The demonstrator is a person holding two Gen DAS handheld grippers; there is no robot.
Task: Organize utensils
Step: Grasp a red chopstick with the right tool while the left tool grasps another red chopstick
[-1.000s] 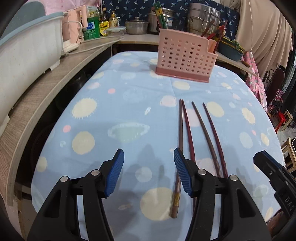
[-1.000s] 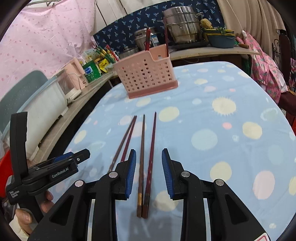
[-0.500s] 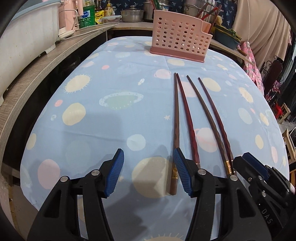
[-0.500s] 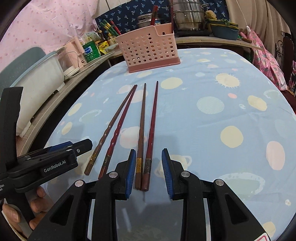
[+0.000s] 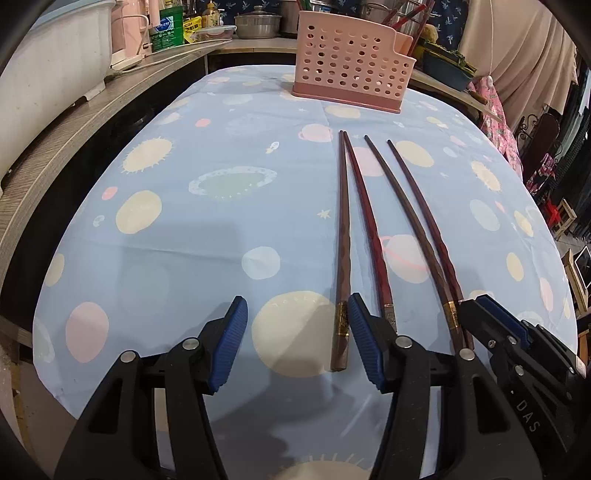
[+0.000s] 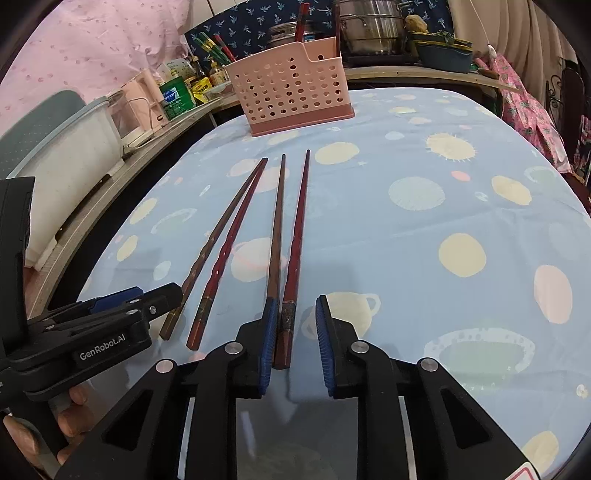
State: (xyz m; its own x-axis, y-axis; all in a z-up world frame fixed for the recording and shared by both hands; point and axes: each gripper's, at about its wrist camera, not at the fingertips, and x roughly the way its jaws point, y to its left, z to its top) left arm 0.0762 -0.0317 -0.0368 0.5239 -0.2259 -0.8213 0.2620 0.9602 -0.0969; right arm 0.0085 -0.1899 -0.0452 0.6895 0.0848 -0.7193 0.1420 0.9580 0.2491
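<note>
Planet-print tablecloth [image 5: 221,229] before cluttered counter [image 5: 74,125]

Steel pots [image 6: 373,27] and a green canister [image 6: 176,96] line the counter [image 5: 74,122].

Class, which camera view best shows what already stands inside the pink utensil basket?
The right wrist view: the pink utensil basket shows its open top, with a red chopstick rising from it. In the left wrist view the basket mostly shows its holed front wall.

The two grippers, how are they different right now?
The left gripper gapes wide, while the right gripper is open more narrowly. The left has the brown chopstick end between its fingers; the right has the red chopstick. Both are empty.
</note>
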